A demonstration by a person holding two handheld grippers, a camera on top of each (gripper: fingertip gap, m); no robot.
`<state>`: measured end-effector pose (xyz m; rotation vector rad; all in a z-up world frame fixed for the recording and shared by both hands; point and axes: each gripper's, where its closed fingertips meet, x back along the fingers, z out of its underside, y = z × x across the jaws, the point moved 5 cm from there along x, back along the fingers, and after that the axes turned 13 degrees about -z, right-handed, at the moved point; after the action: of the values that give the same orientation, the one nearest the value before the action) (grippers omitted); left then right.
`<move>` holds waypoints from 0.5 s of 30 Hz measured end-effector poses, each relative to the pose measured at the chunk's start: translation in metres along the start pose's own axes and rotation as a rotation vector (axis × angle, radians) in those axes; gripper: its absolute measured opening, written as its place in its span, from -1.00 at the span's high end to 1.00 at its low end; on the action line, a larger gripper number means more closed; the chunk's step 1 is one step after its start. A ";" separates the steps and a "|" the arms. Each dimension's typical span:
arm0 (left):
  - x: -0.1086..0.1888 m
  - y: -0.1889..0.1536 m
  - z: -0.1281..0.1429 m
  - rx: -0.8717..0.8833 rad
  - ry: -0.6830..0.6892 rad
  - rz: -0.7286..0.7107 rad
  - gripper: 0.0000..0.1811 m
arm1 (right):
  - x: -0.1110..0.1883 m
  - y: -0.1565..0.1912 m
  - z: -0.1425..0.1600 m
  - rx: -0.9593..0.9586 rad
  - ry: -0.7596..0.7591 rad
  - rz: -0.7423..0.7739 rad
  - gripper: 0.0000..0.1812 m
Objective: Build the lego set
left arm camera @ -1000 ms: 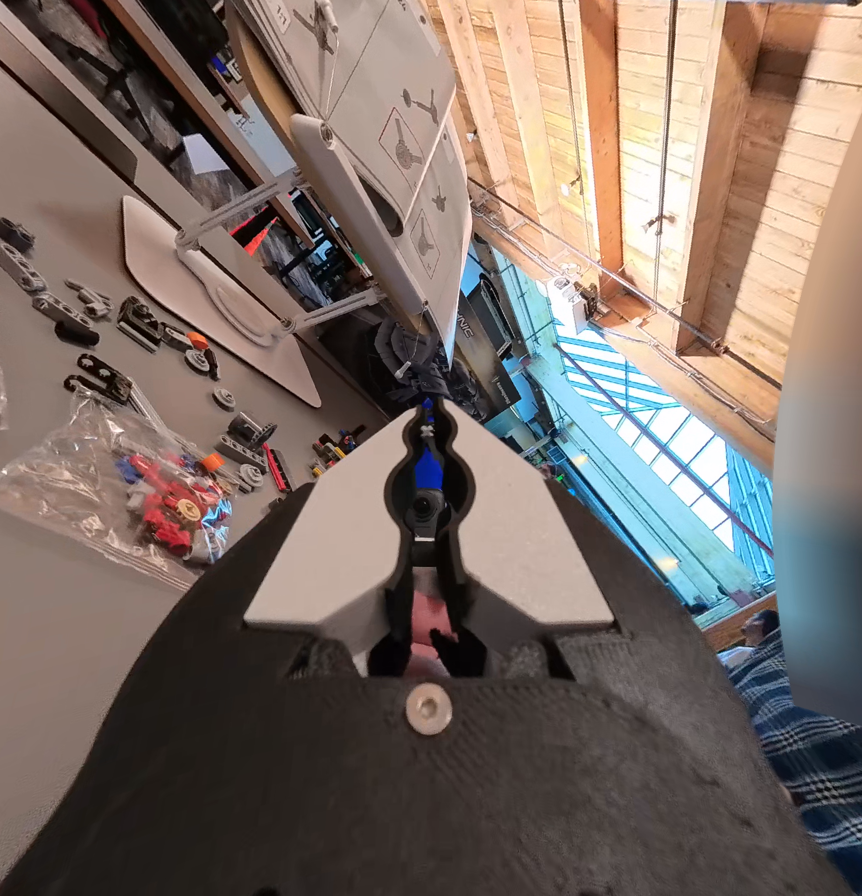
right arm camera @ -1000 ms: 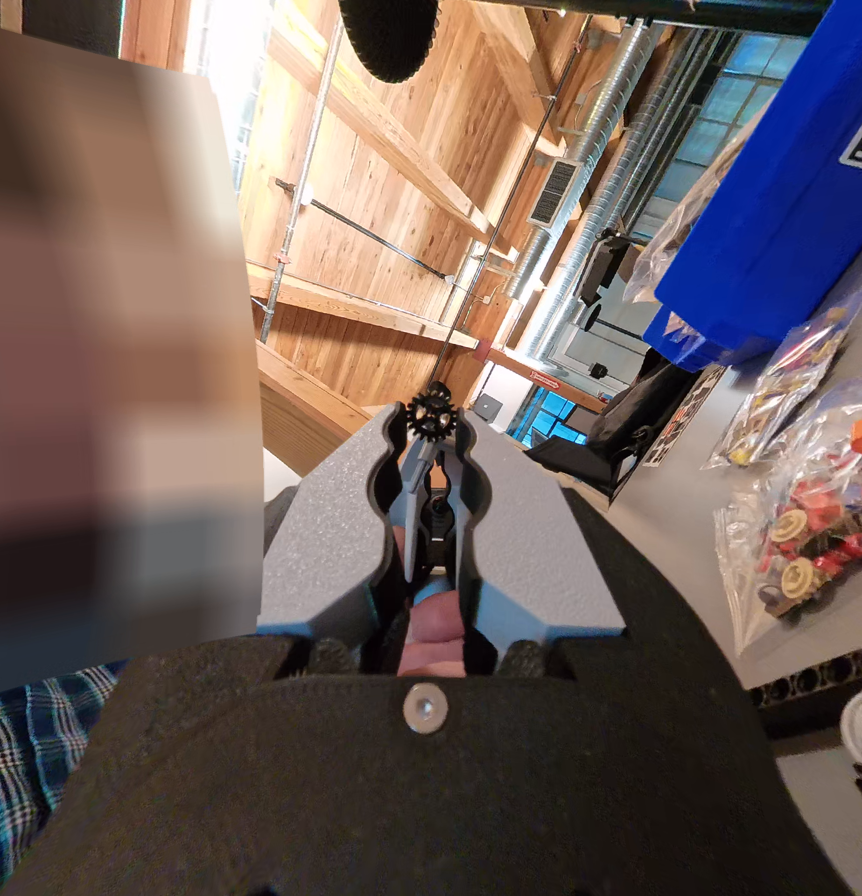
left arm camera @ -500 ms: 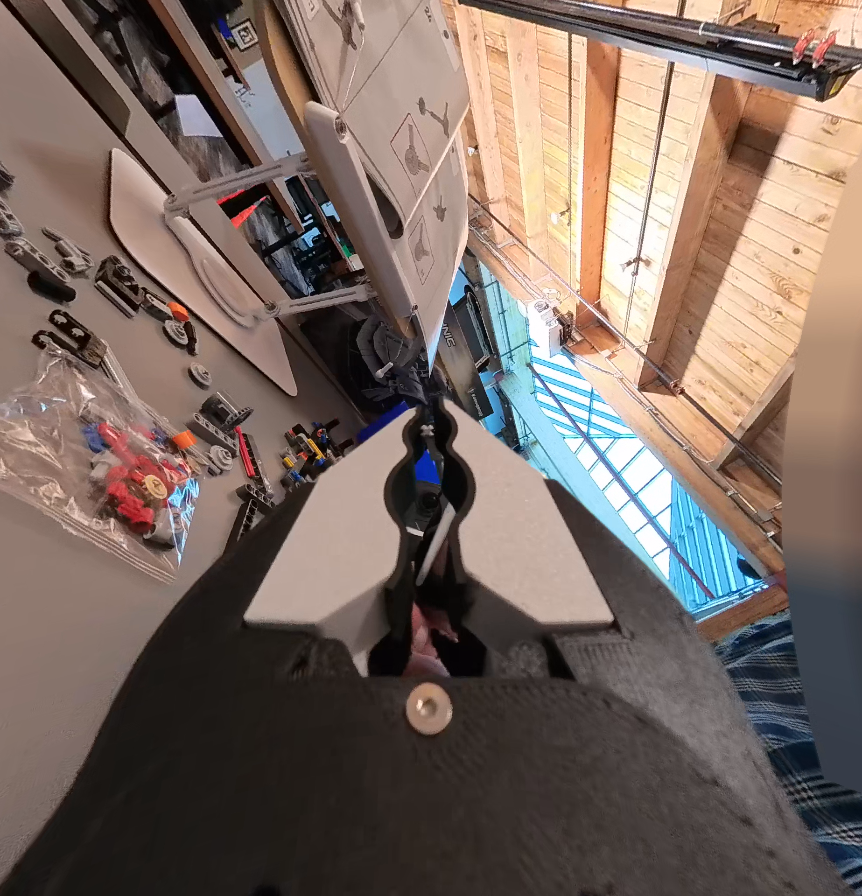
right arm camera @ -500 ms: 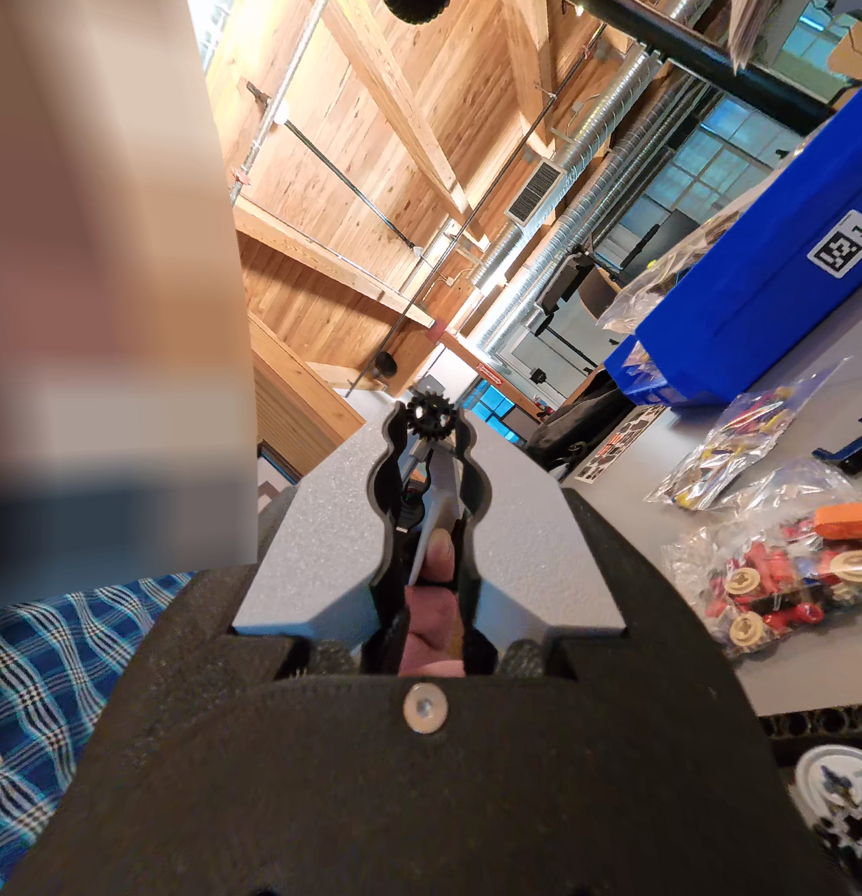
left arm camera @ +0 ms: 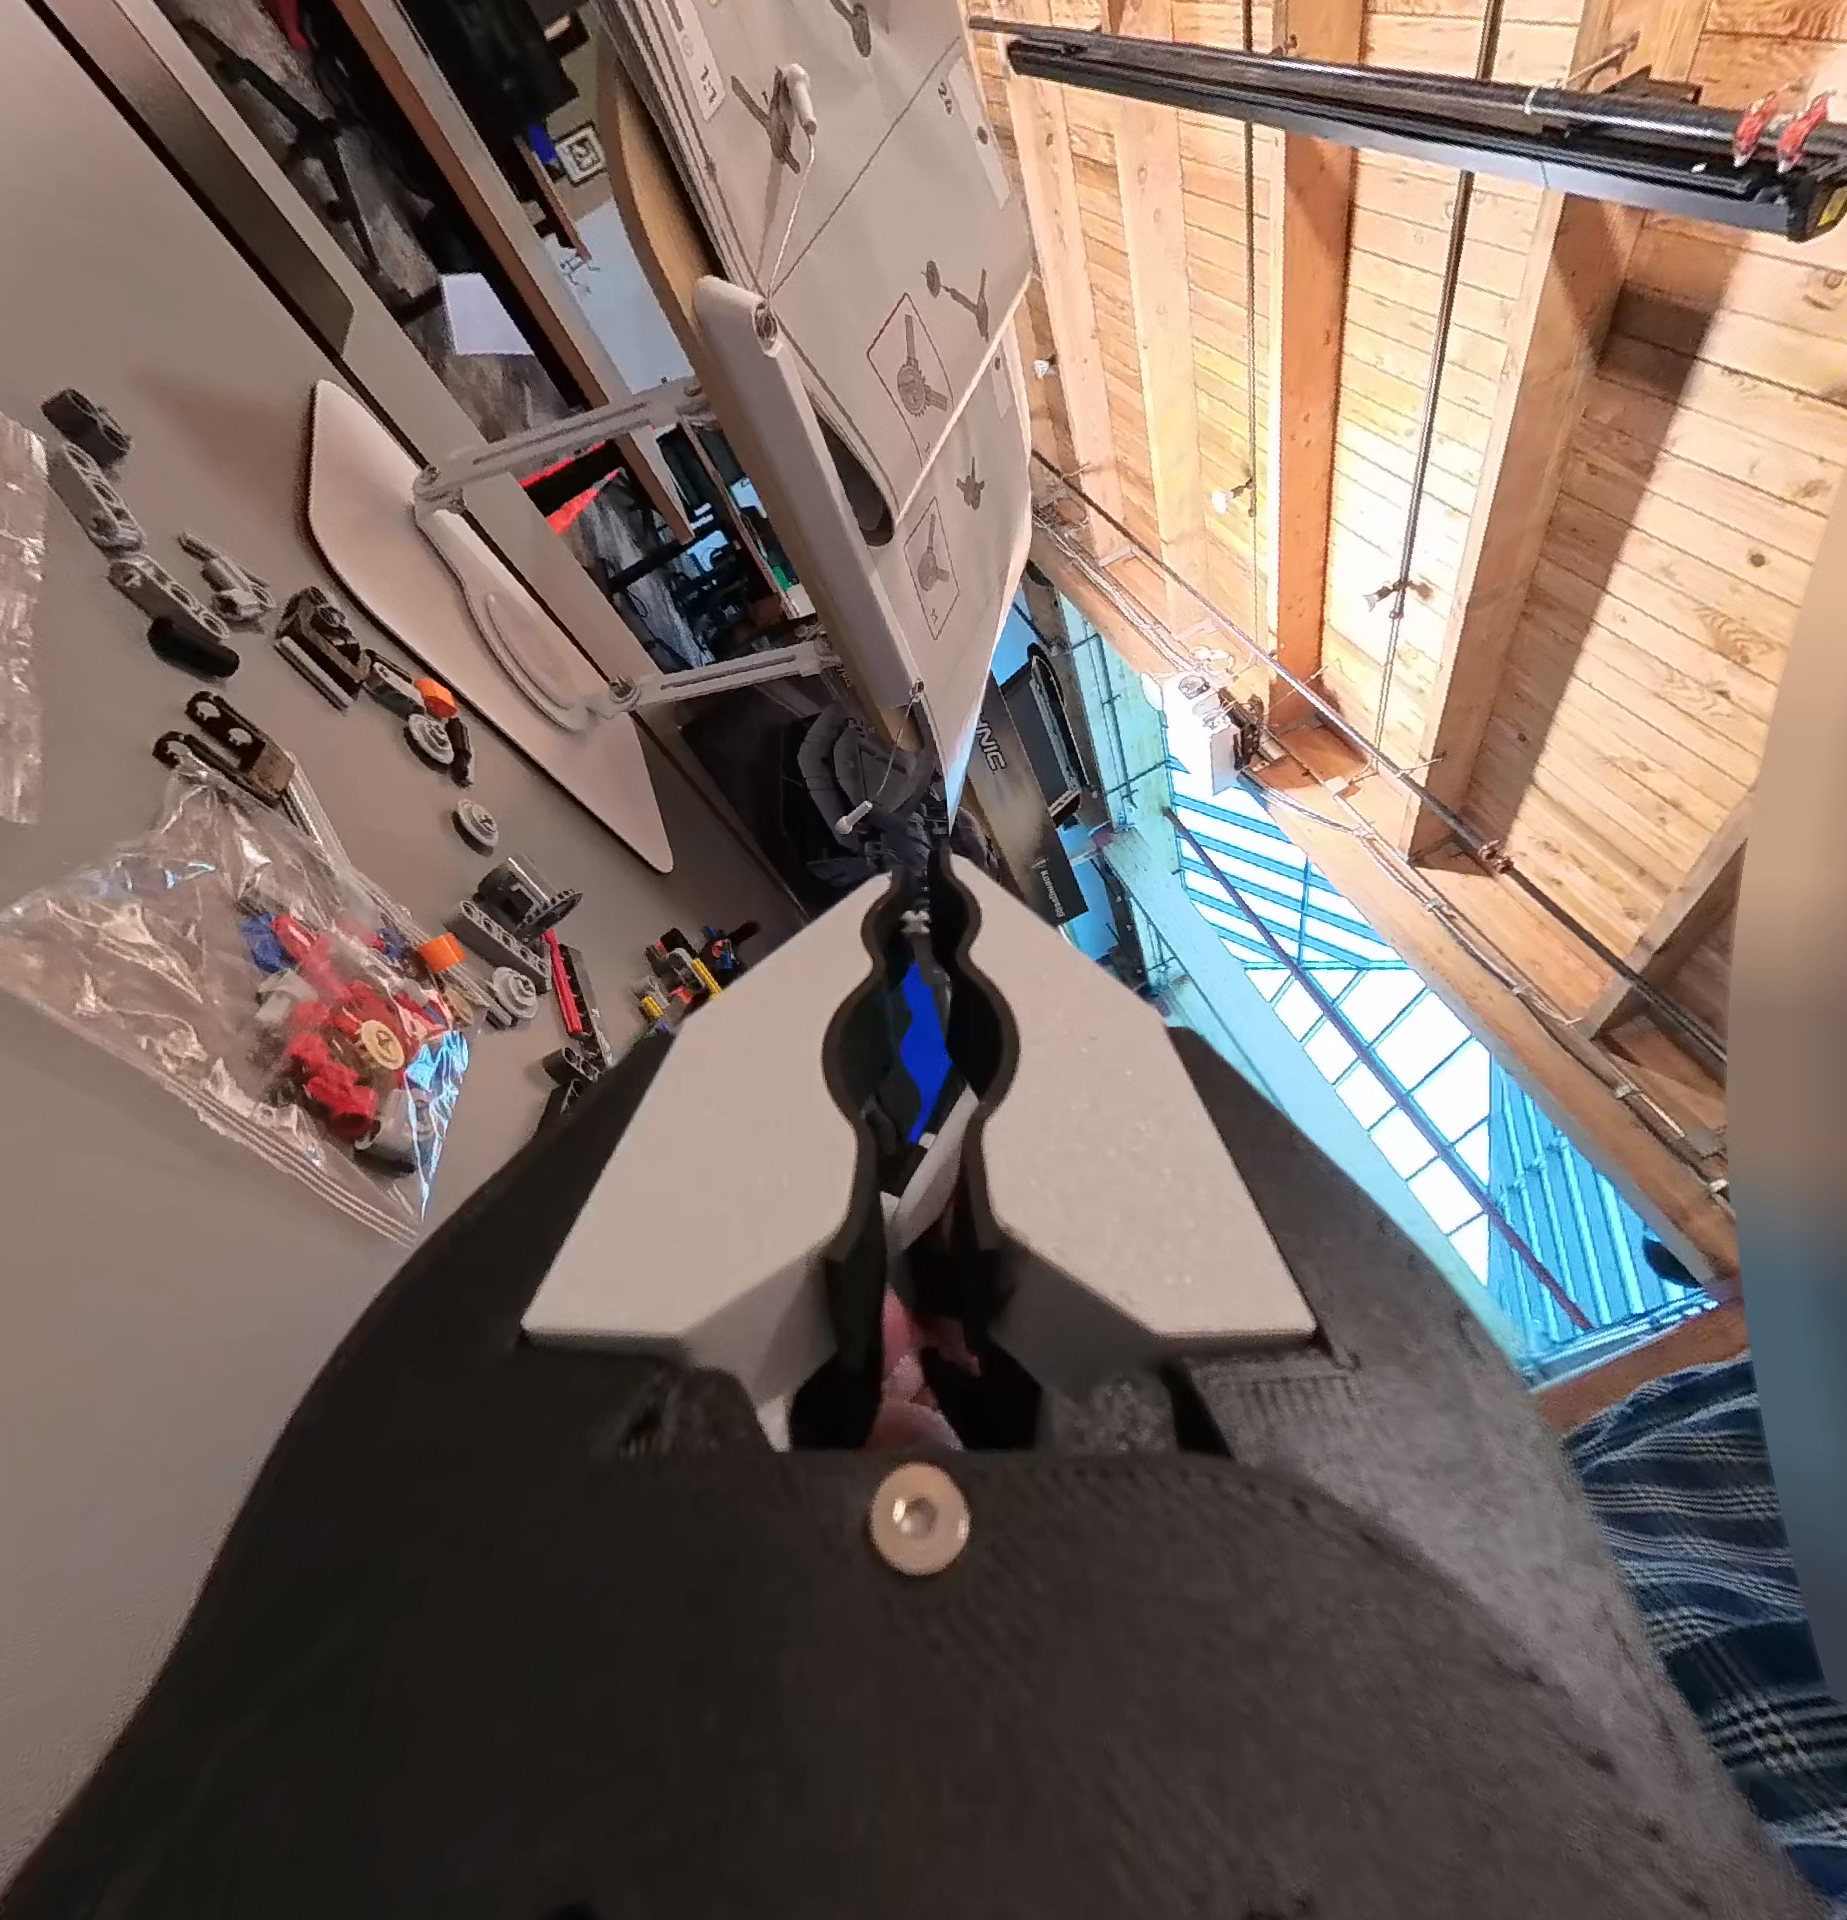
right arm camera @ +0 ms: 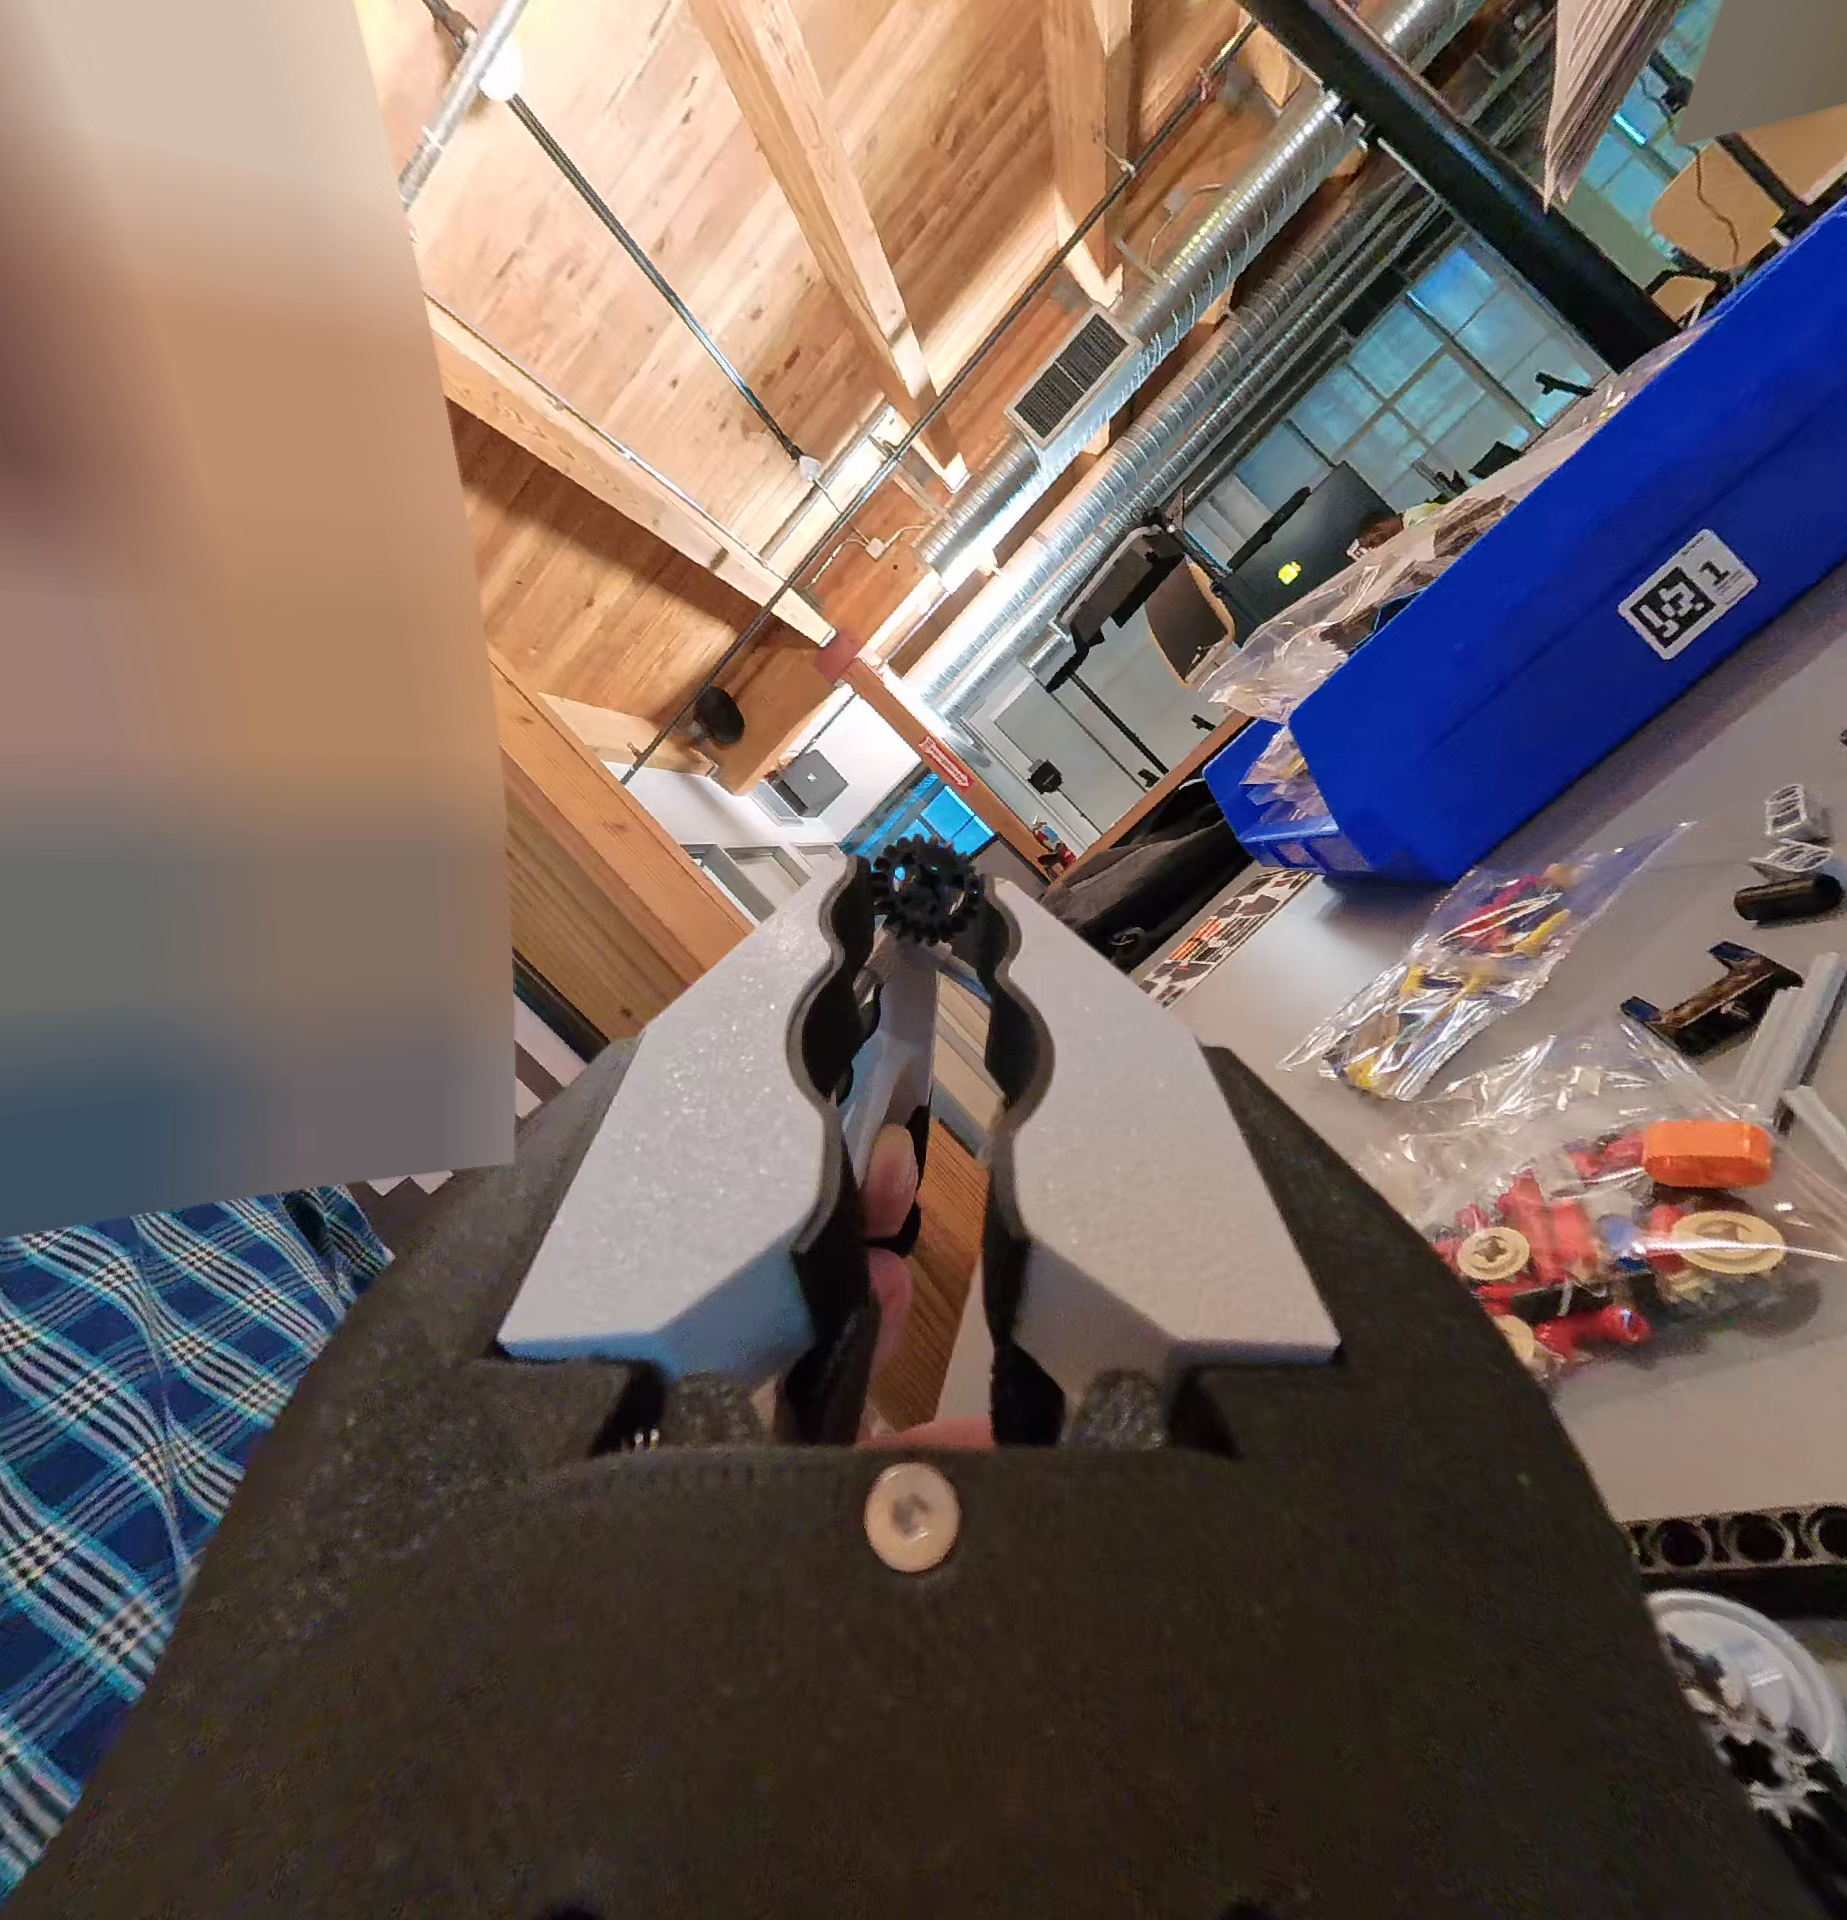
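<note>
My left gripper [left arm camera: 919, 894] is raised off the table, pointing up toward the ceiling. Its jaws are shut on a thin grey axle [left arm camera: 914, 923], whose cross-shaped end shows between the tips. My right gripper [right arm camera: 924, 904] is also raised and holds a small black gear [right arm camera: 924, 902] upright between its tips. The fingers behind the gear stand a little apart. Through that gap I see a grey part [right arm camera: 898, 1039] and a person's fingertip [right arm camera: 888, 1174]. Whether gear and axle touch is hidden.
The grey table [left arm camera: 119, 1299] holds a clear bag of red and blue pieces [left arm camera: 306, 1029], loose grey and black pieces [left arm camera: 316, 644] and an instruction booklet on a white stand [left arm camera: 877, 312]. The right wrist view shows a blue bin [right arm camera: 1573, 665] and parts bags [right arm camera: 1677, 1226]. The grippers are tip to tip, or close to it.
The right gripper has tilted down toward the table, and the gap behind the gear has widened slightly. The left gripper has swung a little while still holding the axle.
</note>
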<state>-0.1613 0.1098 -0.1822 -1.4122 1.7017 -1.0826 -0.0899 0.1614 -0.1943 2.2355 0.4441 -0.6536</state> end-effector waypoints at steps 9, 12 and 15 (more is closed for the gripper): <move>0.001 0.005 0.000 0.026 0.004 0.000 0.99 | -0.002 -0.002 0.003 -0.002 0.046 0.015 0.81; 0.002 0.006 0.000 0.035 0.002 0.005 0.99 | -0.003 -0.002 0.004 0.007 0.058 0.019 0.81; 0.003 0.007 0.000 0.048 0.000 0.015 0.99 | -0.004 -0.001 0.005 0.017 0.070 0.025 0.81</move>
<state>-0.1649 0.1076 -0.1885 -1.3669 1.6730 -1.1080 -0.0954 0.1579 -0.1960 2.2821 0.4454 -0.5698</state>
